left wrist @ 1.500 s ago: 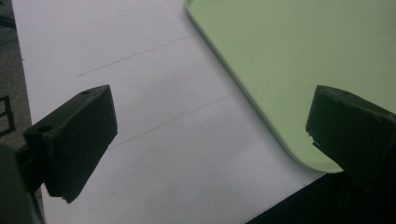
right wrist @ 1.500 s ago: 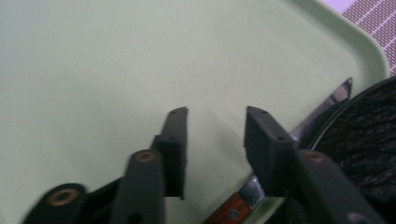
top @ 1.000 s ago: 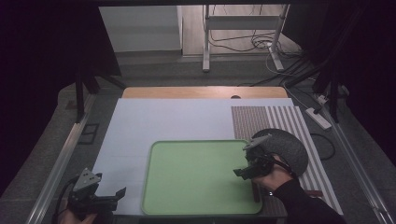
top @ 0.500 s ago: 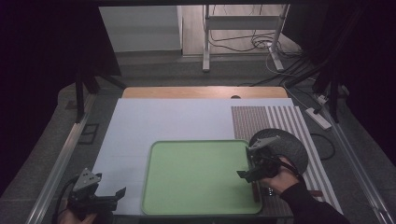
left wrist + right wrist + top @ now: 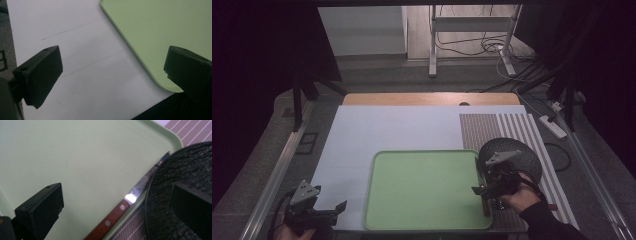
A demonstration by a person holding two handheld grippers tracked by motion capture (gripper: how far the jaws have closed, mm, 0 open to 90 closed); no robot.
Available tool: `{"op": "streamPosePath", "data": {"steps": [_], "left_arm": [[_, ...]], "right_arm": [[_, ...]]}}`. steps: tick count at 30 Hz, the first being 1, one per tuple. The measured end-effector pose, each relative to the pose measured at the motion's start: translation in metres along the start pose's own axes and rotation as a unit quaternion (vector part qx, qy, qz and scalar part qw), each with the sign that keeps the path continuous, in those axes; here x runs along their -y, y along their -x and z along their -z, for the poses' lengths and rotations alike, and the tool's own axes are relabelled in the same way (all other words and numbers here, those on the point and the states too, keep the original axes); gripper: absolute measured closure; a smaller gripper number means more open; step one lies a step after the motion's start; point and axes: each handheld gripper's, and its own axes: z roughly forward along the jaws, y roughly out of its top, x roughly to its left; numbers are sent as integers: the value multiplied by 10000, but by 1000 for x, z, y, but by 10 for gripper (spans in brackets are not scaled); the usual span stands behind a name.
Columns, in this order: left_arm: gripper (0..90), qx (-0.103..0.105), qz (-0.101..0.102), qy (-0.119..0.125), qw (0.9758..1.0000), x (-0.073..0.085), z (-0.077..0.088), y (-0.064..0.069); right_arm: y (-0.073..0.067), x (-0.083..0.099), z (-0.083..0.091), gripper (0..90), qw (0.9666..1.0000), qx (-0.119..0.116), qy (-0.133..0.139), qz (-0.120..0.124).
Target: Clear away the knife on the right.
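Note:
A knife [image 5: 117, 211] with a wooden handle and steel blade lies along the right rim of the pale green tray [image 5: 75, 157], beside a dark textured plate [image 5: 175, 177]. My right gripper [image 5: 117, 202] is open just above it, one jaw over the tray and one over the plate, holding nothing. In the high view the right gripper [image 5: 482, 188] hovers at the tray's [image 5: 427, 190] right edge, over the knife [image 5: 485, 204] and the plate [image 5: 512, 155]. My left gripper [image 5: 334, 210] is open at the near left, over the white mat [image 5: 82, 62] by the tray's corner [image 5: 150, 37].
A striped placemat [image 5: 512, 130] lies under the plate at the right. The white mat [image 5: 387, 130] covers the table's left and middle. Metal rails run along both sides of the table, and cables and a stand's legs are on the floor beyond it.
My right gripper has shifted a little toward the near right, along the tray's right edge. The left gripper has stayed where it was.

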Motion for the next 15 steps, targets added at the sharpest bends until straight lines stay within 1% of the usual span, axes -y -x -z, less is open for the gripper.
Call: {"op": "streamPosePath", "data": {"steps": [6,8,10,15], "left_arm": [[27,6,16,4,10000,0,0,0],[27,9,22,8,10000,0,0,0],[27,12,27,8,10000,0,0,-1],[27,22,39,22,10000,0,0,-1]], "right_arm": [[0,8,11,0,9999,99,138,1],[1,13,17,0,9997,158,185,-44],[1,15,19,0,9996,152,216,-69],[3,23,28,0,9990,229,325,-188]]}}
